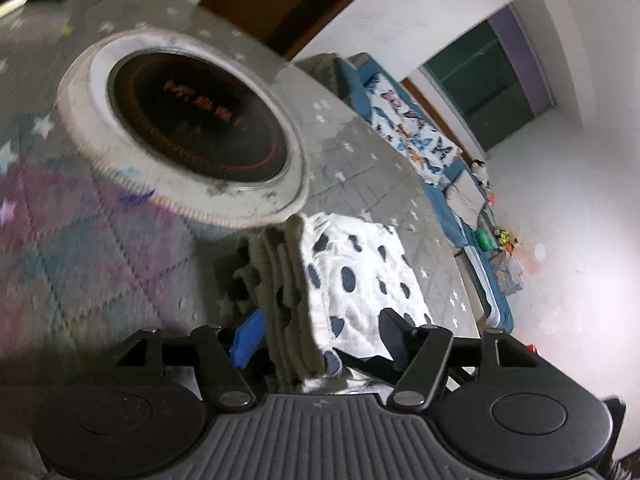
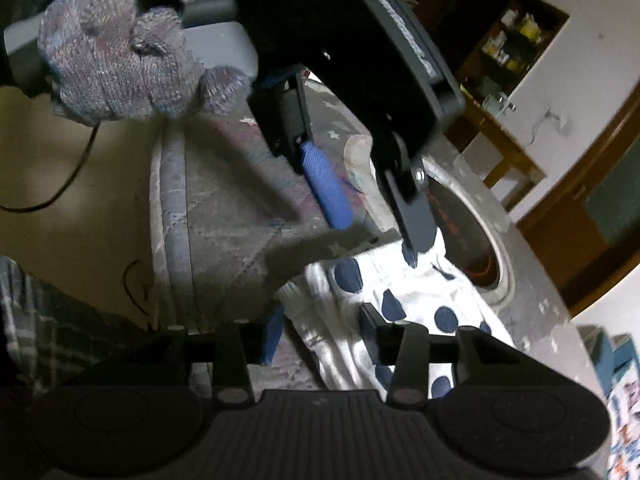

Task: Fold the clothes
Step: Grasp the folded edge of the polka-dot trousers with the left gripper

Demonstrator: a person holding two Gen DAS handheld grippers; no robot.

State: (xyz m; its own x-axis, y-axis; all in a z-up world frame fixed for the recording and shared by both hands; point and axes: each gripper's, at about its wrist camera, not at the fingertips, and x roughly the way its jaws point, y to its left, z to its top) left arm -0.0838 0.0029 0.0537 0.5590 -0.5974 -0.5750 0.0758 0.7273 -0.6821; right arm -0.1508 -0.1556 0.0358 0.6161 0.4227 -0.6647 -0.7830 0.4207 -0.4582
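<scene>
A folded white garment with dark blue dots [image 1: 360, 272] lies on the table, its stacked folded edges facing left. My left gripper [image 1: 320, 328] is open, its blue-padded fingers [image 1: 248, 336] straddling the near end of the garment. In the right wrist view the same garment [image 2: 400, 312] lies between the fingers of my open right gripper [image 2: 320, 332]. The left gripper [image 2: 372, 220] shows there from the far side, one finger tip touching the garment's far edge, held by a hand in a grey knit glove [image 2: 120, 52].
A round built-in hob with a white rim [image 1: 192, 128] sits in the grey patterned table [image 1: 80, 260] just beyond the garment; it also shows in the right wrist view [image 2: 468, 228]. A blue sofa with a printed blanket [image 1: 420, 136] stands behind. The table's edge [image 2: 172, 216] is at left.
</scene>
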